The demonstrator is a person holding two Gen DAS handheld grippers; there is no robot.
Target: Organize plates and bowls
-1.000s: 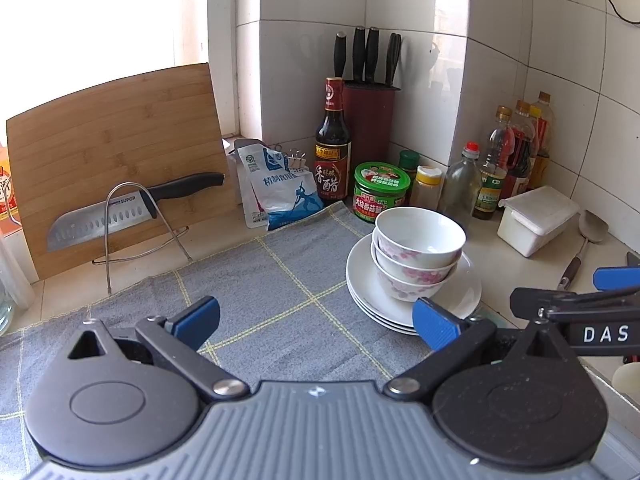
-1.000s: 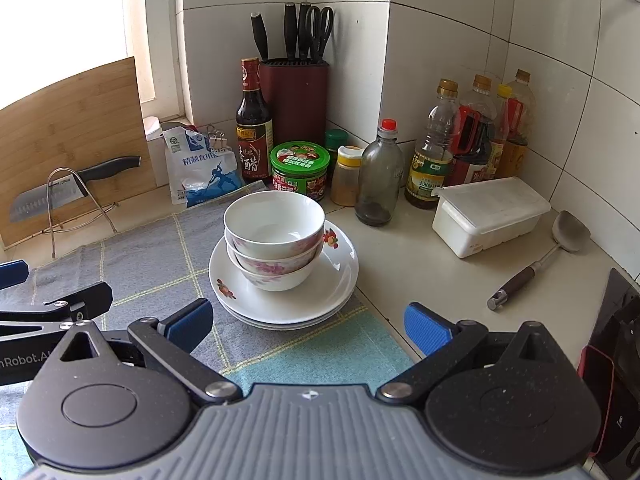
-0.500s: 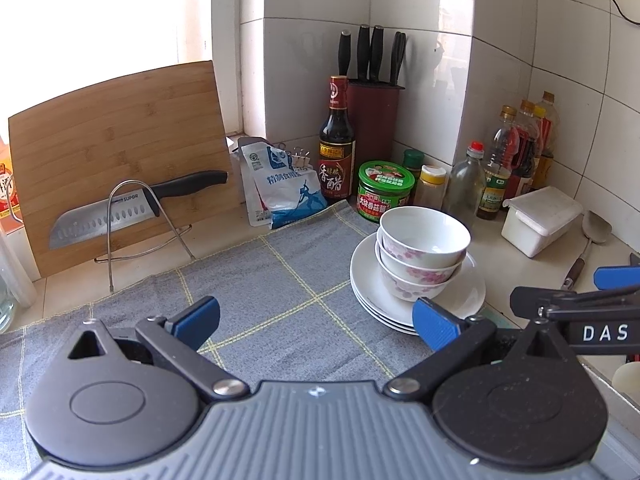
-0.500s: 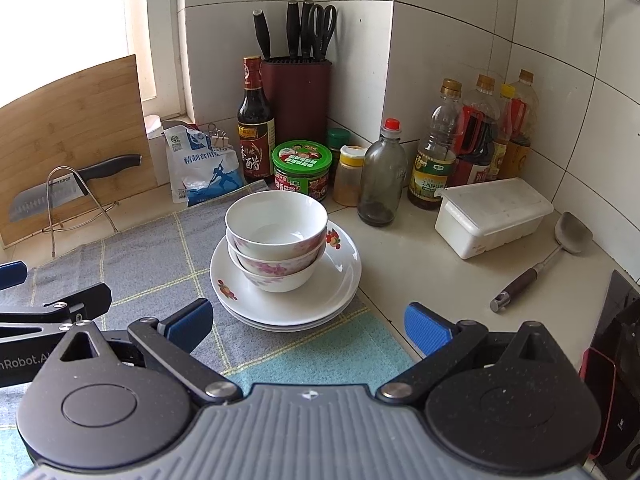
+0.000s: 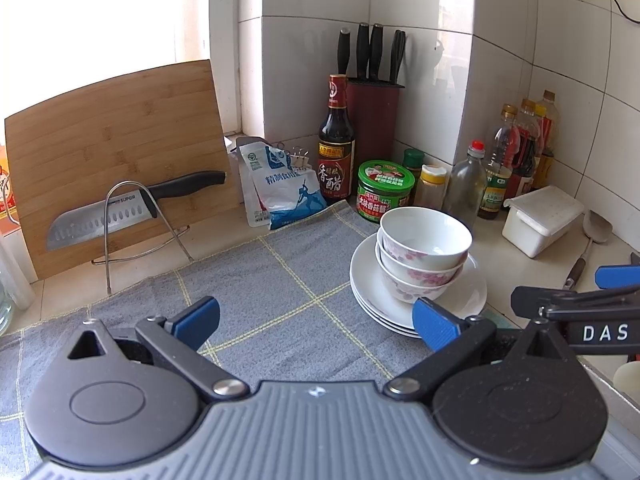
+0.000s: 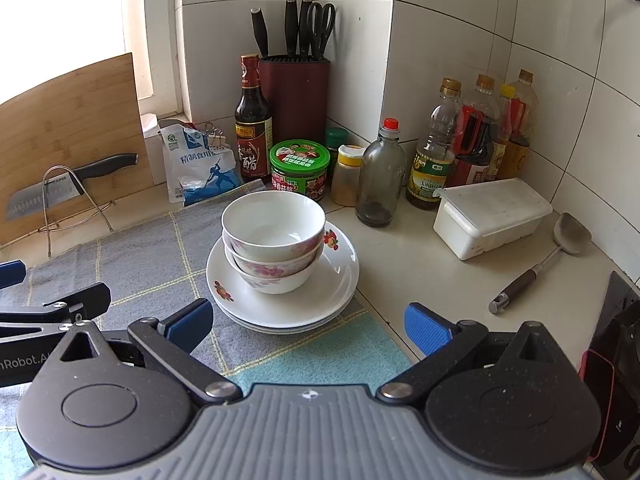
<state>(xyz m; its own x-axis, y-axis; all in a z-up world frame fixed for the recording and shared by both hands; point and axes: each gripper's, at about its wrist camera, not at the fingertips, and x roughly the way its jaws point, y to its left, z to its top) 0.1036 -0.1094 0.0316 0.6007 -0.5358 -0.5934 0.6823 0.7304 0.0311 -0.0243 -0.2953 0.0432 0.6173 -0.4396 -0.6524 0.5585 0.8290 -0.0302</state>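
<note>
Bowls point(image 6: 273, 240) sit nested, open side up, on a stack of white plates point(image 6: 320, 300) at the right edge of a grey checked cloth point(image 5: 256, 280) on a tiled kitchen counter point(image 6: 420, 264), just in front of a green-lidded jar point(image 6: 300, 170) and a row of bottles. Both the left gripper point(image 5: 316, 316) and the right gripper point(image 6: 308, 322) hover near the pile with jaws spread wide, holding nothing. The crockery is white with pink flower prints, glossy and likely slippery. The stack already looks tidy, so this may be a finished pile or one waiting to be sorted elsewhere. Any lift would call for a firm pinch on a rim, kept level, clear of the bottles behind.
</note>
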